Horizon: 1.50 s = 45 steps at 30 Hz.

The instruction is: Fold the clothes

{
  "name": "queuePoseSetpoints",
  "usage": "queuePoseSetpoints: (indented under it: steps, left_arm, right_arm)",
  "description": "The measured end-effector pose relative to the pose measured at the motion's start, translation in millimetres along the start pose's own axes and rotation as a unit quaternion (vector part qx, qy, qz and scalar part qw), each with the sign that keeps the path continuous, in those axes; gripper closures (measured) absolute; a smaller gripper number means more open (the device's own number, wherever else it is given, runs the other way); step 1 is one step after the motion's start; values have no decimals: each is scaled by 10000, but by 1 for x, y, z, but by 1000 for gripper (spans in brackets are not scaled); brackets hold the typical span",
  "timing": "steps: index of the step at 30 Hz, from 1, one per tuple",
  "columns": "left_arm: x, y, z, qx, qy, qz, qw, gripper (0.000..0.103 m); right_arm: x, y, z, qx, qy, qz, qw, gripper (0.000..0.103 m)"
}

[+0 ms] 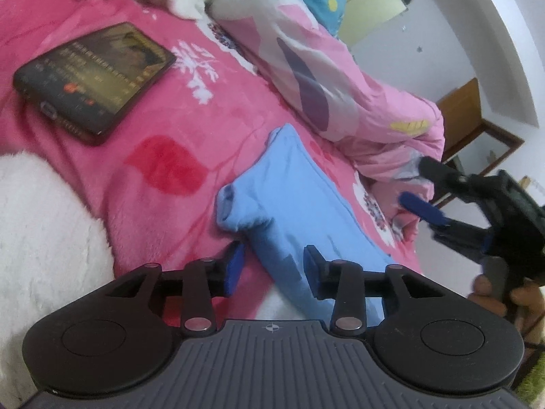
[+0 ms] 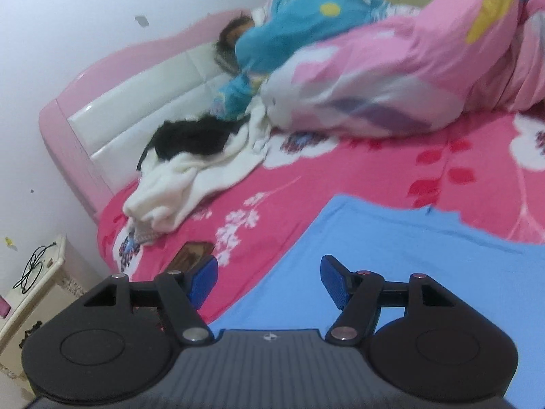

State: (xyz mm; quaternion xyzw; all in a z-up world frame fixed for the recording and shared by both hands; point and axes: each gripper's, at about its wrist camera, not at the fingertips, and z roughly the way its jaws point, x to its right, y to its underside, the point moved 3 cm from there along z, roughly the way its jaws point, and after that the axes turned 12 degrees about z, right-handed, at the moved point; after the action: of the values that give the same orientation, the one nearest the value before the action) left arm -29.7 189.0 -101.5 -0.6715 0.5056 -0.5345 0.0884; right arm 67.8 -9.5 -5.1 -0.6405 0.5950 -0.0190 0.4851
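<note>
The blue shirt lies on the near pink bed; the left gripper sits half open around its fold without pinching; the right gripper is wide and empty; the fold could slip out.

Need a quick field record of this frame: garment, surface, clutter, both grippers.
garment: blue garment, partly folded, lying on the bed
surface: pink flowered blanket
clutter: phone with its screen lit, beside the garment; white and black clothes near the headboard; pink quilt
left gripper: jaws open, a strip of the garment between them, not pinched
right gripper: jaws open, empty, over the garment
</note>
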Motion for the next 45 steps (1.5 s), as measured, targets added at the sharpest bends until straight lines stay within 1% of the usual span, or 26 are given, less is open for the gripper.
queuePoseSetpoints:
  steps: [3, 7, 9, 12, 13, 14, 16, 17, 20, 22, 24, 27, 32, 35, 37, 39, 41, 45]
  left_arm:
    - [-4, -2, 1, 96, 1, -248, 9996, 64]
    - [-10, -7, 7, 217, -28, -517, 9984, 63]
    - [-15, -10, 10, 279, 5, -741, 9969, 64]
    - [-20, -14, 11, 361, -111, -836, 9958, 77]
    - [-20, -14, 11, 391, -187, -814, 9957, 90]
    - [-20, -15, 10, 438, -268, -749, 9959, 97]
    - [-17, -16, 8, 547, -349, -608, 9960, 98]
    - [-14, -16, 7, 590, -309, -489, 9966, 99]
    - [6, -17, 4, 762, -34, 279, 9967, 99]
    - [20, -18, 2, 879, 162, 816, 9926, 99]
    - [34, -16, 3, 941, 339, 1298, 9865, 99]
    - [47, -12, 8, 931, 440, 1705, 9800, 99]
    - [56, -8, 12, 902, 541, 1982, 9745, 99]
    - [55, -7, 11, 905, 566, 1980, 9744, 99]
    - [51, -8, 10, 913, 604, 1923, 9752, 99]
    - [50, -7, 9, 912, 638, 1839, 9766, 99]
    - [48, -7, 9, 903, 647, 1790, 9776, 99]
    - [48, -7, 9, 886, 656, 1781, 9778, 99]
  right_arm:
    - [3, 5, 13, -163, 154, 115, 9997, 34]
    - [10, 10, 16, -272, 209, 354, 9988, 34]
    - [13, 10, 17, -291, 270, 400, 9984, 34]
    - [13, 5, 23, -318, 276, 456, 9981, 34]
    - [12, 2, 26, -332, 259, 470, 9980, 34]
    - [12, -1, 28, -345, 240, 485, 9979, 34]
    - [11, -8, 37, -395, 221, 504, 9977, 34]
    - [11, -12, 43, -422, 210, 529, 9975, 34]
    - [13, -23, 60, -556, 179, 646, 9962, 34]
    - [15, -31, 74, -673, 200, 671, 9953, 34]
    - [15, -39, 86, -770, 281, 617, 9947, 34]
    - [14, -50, 108, -968, 399, 514, 9932, 34]
    - [13, -60, 149, -1427, 752, 142, 9868, 34]
    - [13, -60, 173, -1723, 1016, -72, 9798, 34]
    - [14, -57, 185, -1873, 1060, -173, 9764, 34]
    - [14, -55, 193, -1939, 1102, -211, 9746, 36]
    - [15, -54, 196, -1933, 1163, -257, 9739, 43]
    - [16, -54, 198, -1939, 1237, -364, 9725, 48]
